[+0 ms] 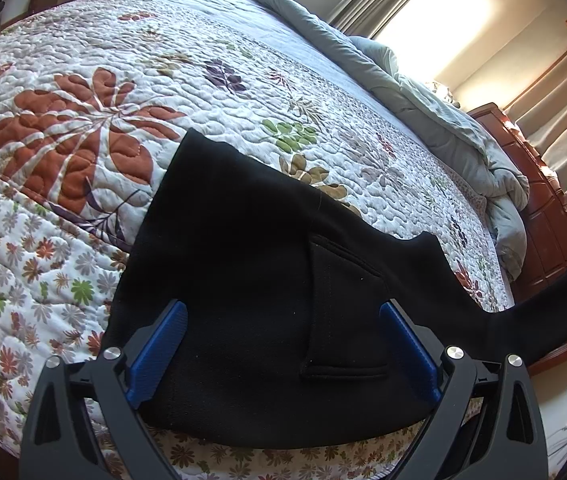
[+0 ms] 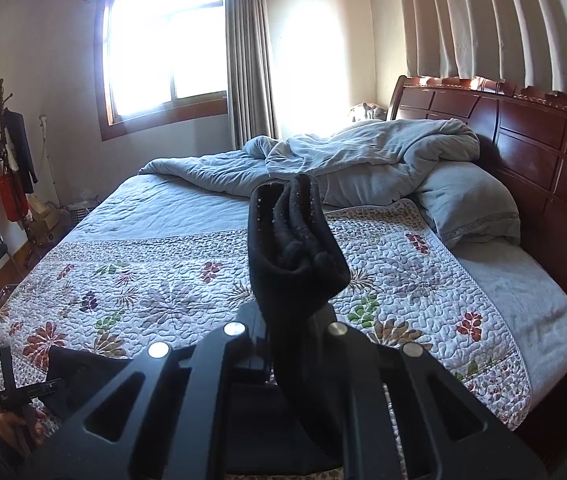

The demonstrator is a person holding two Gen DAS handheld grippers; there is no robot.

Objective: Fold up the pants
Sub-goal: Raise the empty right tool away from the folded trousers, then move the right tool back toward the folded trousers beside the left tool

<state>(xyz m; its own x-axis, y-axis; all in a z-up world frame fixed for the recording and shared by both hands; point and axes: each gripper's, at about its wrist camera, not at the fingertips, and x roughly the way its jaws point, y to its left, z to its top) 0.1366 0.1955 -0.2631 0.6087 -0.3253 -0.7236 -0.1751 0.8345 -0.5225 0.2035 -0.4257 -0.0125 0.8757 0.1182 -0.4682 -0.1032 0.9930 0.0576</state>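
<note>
Mid-fold: right gripper [image 2: 297,296] lifts one end of the black pants [image 1: 243,280] off the quilt [image 1: 83,120].
Right jaws clamped on bunched cloth, probably the leg cuffs; left gripper [image 1: 281,354] spread wide over the seat and pocket, gripping nothing. Next: carry the held end across to the flat part, edges aligned.

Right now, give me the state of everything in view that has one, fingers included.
Left gripper: fingers open, straddling the pants, not clamped.
Right gripper: fingers shut on a bunched end of the pants.
Black pants: body spread flat on the quilt, pocket side up, one end lifted off the bed.
Floral quilt: spread flat.
Grey duvet: rumpled, heaped near the headboard.
Window curtain: drawn back.
</note>
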